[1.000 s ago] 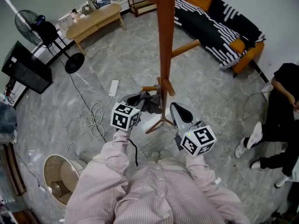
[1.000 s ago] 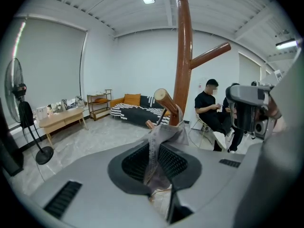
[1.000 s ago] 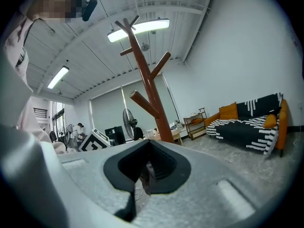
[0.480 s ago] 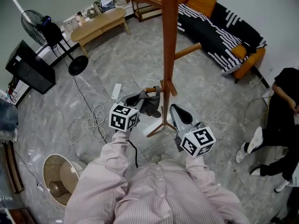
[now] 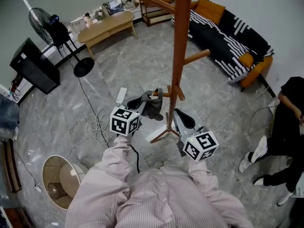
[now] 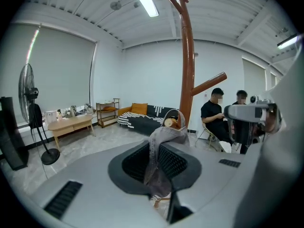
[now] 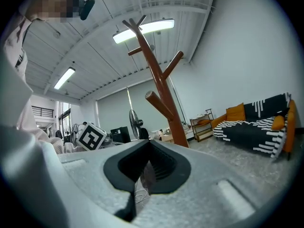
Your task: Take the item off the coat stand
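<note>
L gripper [image 6: 159, 170] pinches grey cloth [image 6: 166, 134] hanging on coat stand [image 6: 186, 56]; R gripper [image 7: 145, 172] closed, empty.

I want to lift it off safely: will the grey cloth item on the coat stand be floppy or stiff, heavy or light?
Probably floppy: the grey cloth item drapes in folds over the low peg and hangs limp through the left tongs. Likely light, since a thin pinch holds it. Its strap seems looped round the peg, so it may snag.
</note>
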Motion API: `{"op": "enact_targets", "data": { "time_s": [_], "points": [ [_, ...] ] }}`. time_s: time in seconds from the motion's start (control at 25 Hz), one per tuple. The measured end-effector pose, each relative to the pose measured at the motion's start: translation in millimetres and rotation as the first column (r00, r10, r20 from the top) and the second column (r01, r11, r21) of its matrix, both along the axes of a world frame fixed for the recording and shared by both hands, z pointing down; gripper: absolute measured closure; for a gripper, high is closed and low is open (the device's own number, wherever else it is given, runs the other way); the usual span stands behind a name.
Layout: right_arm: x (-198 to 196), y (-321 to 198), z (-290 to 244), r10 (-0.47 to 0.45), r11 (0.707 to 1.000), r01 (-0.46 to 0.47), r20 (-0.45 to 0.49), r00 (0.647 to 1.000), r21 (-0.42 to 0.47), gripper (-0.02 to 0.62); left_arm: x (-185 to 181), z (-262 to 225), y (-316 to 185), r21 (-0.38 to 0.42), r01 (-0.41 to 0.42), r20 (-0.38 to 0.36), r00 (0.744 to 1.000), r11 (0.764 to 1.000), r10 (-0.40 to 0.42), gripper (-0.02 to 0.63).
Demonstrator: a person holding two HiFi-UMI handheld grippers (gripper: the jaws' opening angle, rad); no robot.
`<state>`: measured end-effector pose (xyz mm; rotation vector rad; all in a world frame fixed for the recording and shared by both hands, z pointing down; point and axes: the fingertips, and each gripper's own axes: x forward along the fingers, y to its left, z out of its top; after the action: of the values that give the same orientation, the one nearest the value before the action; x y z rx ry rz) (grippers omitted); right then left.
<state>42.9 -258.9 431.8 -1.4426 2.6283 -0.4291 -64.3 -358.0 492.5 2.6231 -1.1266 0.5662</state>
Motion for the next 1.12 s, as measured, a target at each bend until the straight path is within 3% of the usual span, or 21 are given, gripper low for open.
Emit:
{"op": "enact_targets", "data": {
  "time_s": [0.56, 1.12],
  "points": [
    [-15, -5, -7, -0.042, 0.999, 0.042, -0.002, 0.999, 0.013, 0.591, -31, -12, 5, -0.01, 0.122, -0.115, 0.986, 0.992, -0.122, 0.557],
    [-23, -7, -10, -0.071, 0.997, 0.072, -0.016, 0.997, 0.022, 0.591, -55, -21, 47, 0.0, 0.243, -0.236, 0.943, 0.97, -0.236, 0.558]
  ]
}}
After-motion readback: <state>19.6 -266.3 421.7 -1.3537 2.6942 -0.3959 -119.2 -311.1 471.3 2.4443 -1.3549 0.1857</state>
